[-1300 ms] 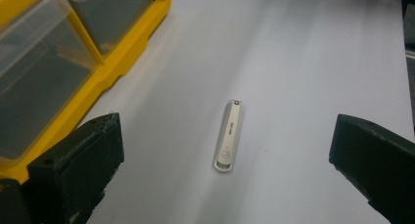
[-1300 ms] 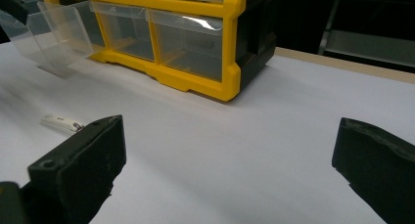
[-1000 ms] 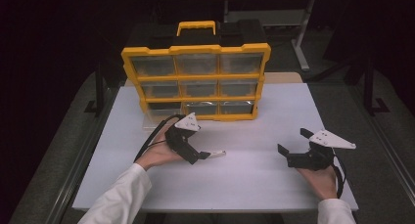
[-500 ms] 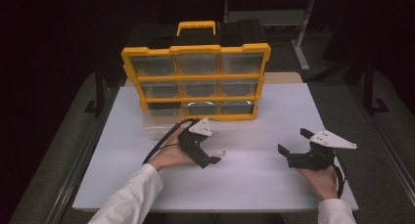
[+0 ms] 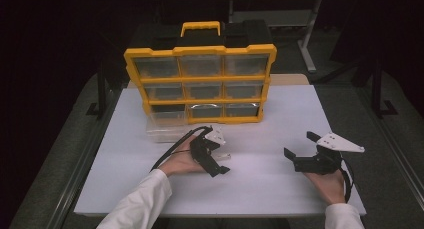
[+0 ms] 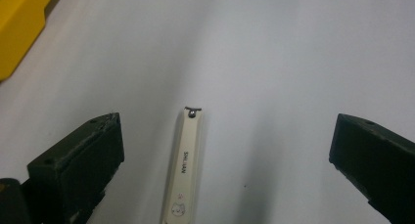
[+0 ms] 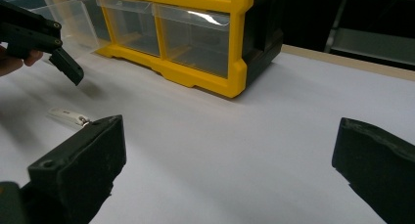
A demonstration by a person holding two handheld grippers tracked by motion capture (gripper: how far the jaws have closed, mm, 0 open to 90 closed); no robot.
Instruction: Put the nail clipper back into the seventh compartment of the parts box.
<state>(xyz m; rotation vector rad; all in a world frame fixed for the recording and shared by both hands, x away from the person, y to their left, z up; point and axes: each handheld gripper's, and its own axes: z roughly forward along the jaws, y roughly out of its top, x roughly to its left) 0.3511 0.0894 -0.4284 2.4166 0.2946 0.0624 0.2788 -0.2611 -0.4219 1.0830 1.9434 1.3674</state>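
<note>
A slim white nail clipper (image 6: 186, 170) lies flat on the white table (image 5: 300, 114), seen too in the high view (image 5: 226, 156) and the right gripper view (image 7: 68, 115). My left gripper (image 6: 227, 131) hovers over it, open, with the clipper between its jaws nearer the left one; it sits left of centre in the high view (image 5: 214, 154). My right gripper (image 5: 301, 145) stands open at the right of the table with nothing between its jaws (image 7: 230, 136). It points towards the organizer.
A yellow organizer (image 5: 200, 79) with clear drawers stands upright at the back of the table. Its bottom-left drawer (image 5: 167, 124) is pulled out onto the table, just behind the left hand. Dark floor and table legs surround the table.
My left gripper has moved right, over the nail clipper, so that its jaws now straddle it. The clipper and the right gripper have stayed where they were.
</note>
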